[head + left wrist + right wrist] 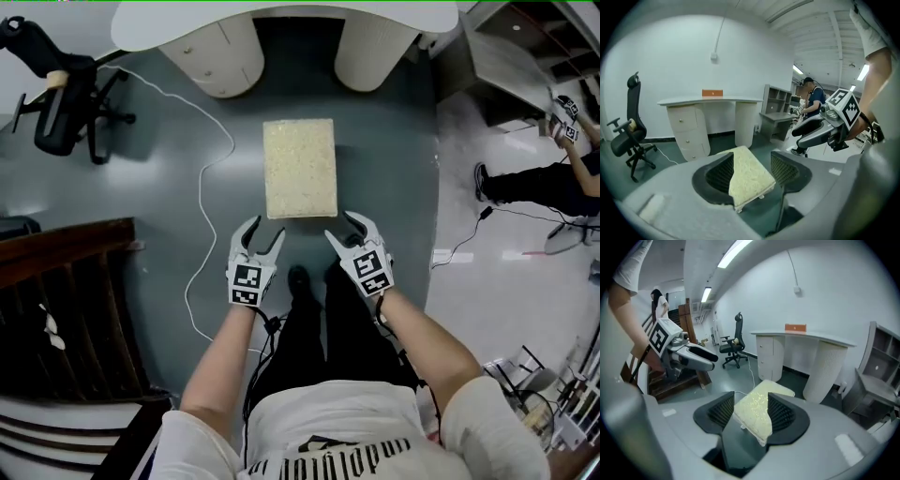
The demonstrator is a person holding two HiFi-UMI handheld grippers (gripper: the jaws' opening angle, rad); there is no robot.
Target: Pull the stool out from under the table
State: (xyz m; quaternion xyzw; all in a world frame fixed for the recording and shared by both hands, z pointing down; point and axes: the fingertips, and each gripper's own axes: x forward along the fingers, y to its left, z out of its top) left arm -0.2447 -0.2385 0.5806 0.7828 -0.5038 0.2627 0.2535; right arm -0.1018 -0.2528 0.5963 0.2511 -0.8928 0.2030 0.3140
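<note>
The stool (299, 167), a low one with a cream cushioned rectangular top, stands on the grey-green floor in front of the white desk (281, 23), outside its knee gap. My left gripper (266, 229) hovers at the stool's near left corner and my right gripper (341, 226) at its near right corner. In the left gripper view the stool (747, 180) shows beyond and below the open left gripper (752, 157), its small feet visible. The right gripper view frames the stool (757, 413) between the jaws of the right gripper (751, 398), which press on nothing.
A black office chair (61, 94) stands at the far left, and a white cable (202, 187) runs across the floor left of the stool. Dark wooden furniture (66, 300) fills the near left. Another person (544, 183) works at the right. My own shoes (300, 279) are just behind the grippers.
</note>
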